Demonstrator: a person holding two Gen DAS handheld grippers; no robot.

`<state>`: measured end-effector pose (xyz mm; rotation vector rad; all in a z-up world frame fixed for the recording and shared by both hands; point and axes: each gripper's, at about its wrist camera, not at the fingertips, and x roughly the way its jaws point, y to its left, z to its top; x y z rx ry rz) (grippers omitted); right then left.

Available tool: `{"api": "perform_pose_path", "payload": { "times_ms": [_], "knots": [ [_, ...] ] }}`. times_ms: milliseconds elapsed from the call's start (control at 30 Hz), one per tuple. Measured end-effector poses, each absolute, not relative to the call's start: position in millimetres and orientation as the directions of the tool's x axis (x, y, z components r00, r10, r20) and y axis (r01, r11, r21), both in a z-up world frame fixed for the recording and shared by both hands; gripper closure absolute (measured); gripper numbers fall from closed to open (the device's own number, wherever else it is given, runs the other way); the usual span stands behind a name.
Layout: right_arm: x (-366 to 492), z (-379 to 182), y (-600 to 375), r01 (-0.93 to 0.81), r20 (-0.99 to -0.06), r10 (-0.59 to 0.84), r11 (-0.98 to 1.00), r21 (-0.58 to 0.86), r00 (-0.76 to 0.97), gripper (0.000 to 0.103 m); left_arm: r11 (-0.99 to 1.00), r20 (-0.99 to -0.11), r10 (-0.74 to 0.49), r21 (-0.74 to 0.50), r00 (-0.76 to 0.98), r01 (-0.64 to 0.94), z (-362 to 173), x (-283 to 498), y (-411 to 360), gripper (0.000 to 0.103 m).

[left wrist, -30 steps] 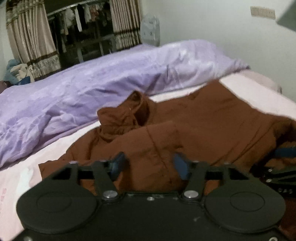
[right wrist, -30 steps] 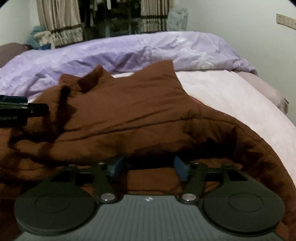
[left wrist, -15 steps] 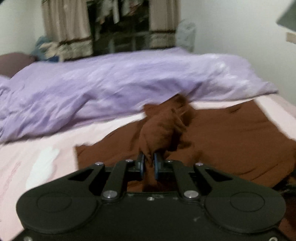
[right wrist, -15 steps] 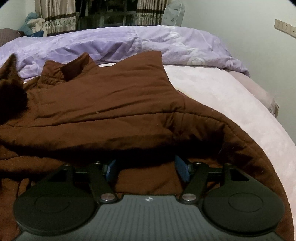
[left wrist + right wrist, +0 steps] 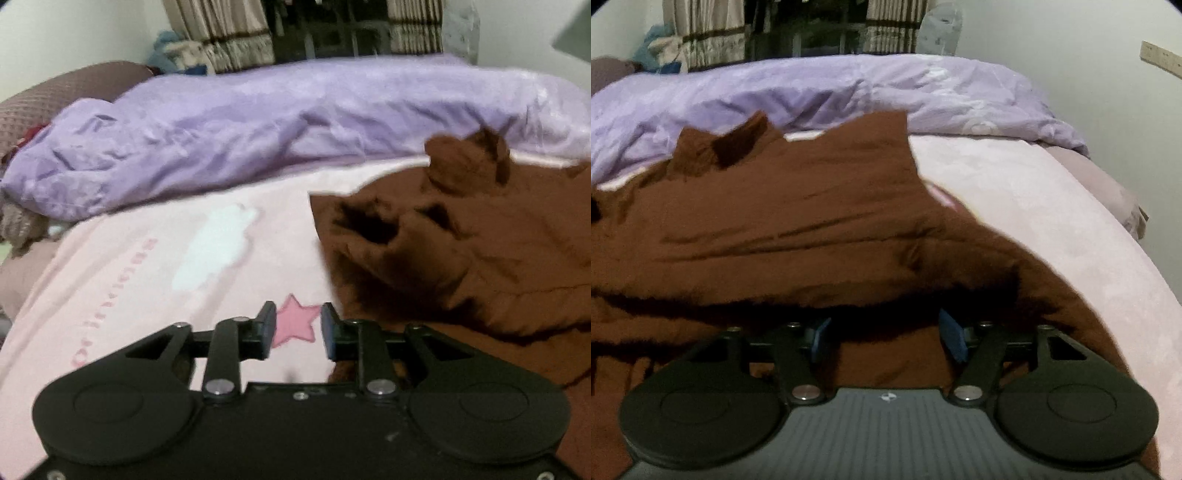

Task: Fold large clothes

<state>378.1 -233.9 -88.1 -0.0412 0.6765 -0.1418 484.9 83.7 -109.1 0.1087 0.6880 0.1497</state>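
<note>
A large brown padded jacket (image 5: 472, 258) lies spread on the pink bed sheet (image 5: 155, 280), its collar (image 5: 465, 162) towards the purple duvet. My left gripper (image 5: 298, 328) hovers over bare sheet just left of the jacket's edge, above a pink star print (image 5: 297, 321). Its jaws are opening and hold nothing. In the right wrist view the jacket (image 5: 798, 221) fills the middle. My right gripper (image 5: 886, 332) sits low at a dark fold of it, jaws wide and closing slowly. Brown cloth lies between the blue pads (image 5: 953, 336), which stand clear of it.
A crumpled purple duvet (image 5: 295, 122) runs across the far side of the bed. A brownish pillow (image 5: 55, 99) lies at the far left. The bed's right edge (image 5: 1126, 266) curves down towards a pale wall. Curtains (image 5: 705, 33) and a dark window stand behind.
The left gripper shut on a bunch of brown cloth, drew it to the left, then let it go and now stands over bare sheet. The jacket lies flatter. The right gripper has hardly moved.
</note>
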Motion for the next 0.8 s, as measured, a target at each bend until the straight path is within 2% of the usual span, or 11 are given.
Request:
{"api": "perform_pose_path", "payload": {
  "times_ms": [33,167,233,333,400,533,600,667,733,800],
  "knots": [
    [376,-82,-236,0.116,-0.611,-0.145,0.989,-0.087,0.778,0.031,0.986,-0.608,0.163,0.137,0.777,-0.1,-102,476,83,0.058],
    [375,-65,-234,0.127,-0.569,-0.157,0.988,-0.092,0.807,0.034,0.995,-0.507,0.072,0.102,0.859,-0.024,-68,455,58,0.044],
    [380,-60,-225,0.123,-0.554,-0.158,0.987,-0.099,0.817,0.042,0.994,-0.455,0.002,0.099,0.89,0.049,-60,460,38,0.019],
    [386,-51,-212,0.171,-0.548,-0.199,0.98,-0.102,0.812,0.042,0.986,-0.43,-0.054,0.119,0.901,0.116,-58,477,13,0.019],
    [383,-48,-210,0.23,-0.584,-0.239,0.969,-0.091,0.776,0.042,0.983,-0.425,-0.051,0.139,0.904,0.121,-63,495,7,0.019],
    [355,-44,-230,0.273,-0.578,-0.178,0.959,0.081,0.796,0.042,0.987,-0.481,0.004,0.142,0.877,0.073,-91,533,18,0.019],
    [356,-42,-232,0.252,-0.568,-0.162,0.964,0.083,0.807,0.042,0.989,-0.546,0.039,0.142,0.837,0.047,-118,552,32,0.019],
    [364,-40,-230,0.257,-0.541,-0.189,0.965,0.051,0.819,0.042,0.981,-0.612,0.108,0.192,0.783,0.014,-153,565,36,0.014],
    [377,-40,-229,0.234,-0.532,-0.178,0.972,0.039,0.828,0.042,0.981,-0.582,0.119,0.195,0.804,-0.004,-175,561,42,0.0],
    [390,-41,-231,0.217,-0.502,-0.162,0.975,0.053,0.85,0.043,0.983,-0.579,0.122,0.181,0.806,-0.02,-172,560,46,0.0]
  ]
}}
